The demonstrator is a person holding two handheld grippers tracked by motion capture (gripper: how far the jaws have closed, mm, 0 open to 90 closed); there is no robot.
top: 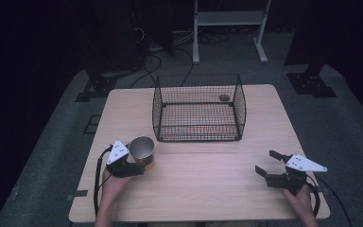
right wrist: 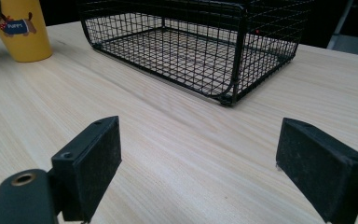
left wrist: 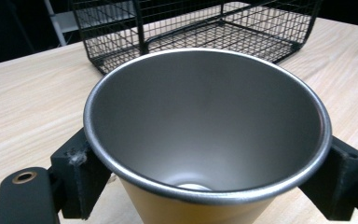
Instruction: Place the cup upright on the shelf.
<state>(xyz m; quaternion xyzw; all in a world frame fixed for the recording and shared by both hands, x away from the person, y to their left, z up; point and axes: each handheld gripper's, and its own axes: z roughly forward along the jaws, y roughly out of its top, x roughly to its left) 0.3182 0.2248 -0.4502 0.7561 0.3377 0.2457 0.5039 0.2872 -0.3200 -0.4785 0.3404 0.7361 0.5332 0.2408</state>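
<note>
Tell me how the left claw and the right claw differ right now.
The left claw has its jaws closed on the yellow metal cup; the right claw is spread wide and holds nothing. The left sits near the wire basket's front left corner; the right is off toward the table's right edge. Both are hand-held and black-jawed.

The worktop (top: 203,184) is dimly lit from above and ringed by darkness; soft glare is seen on the cup (left wrist: 205,126) rim.

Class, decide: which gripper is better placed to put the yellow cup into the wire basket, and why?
Left. The left gripper already straddles the yellow cup beside the wire basket; the right gripper sits open, far off.
</note>
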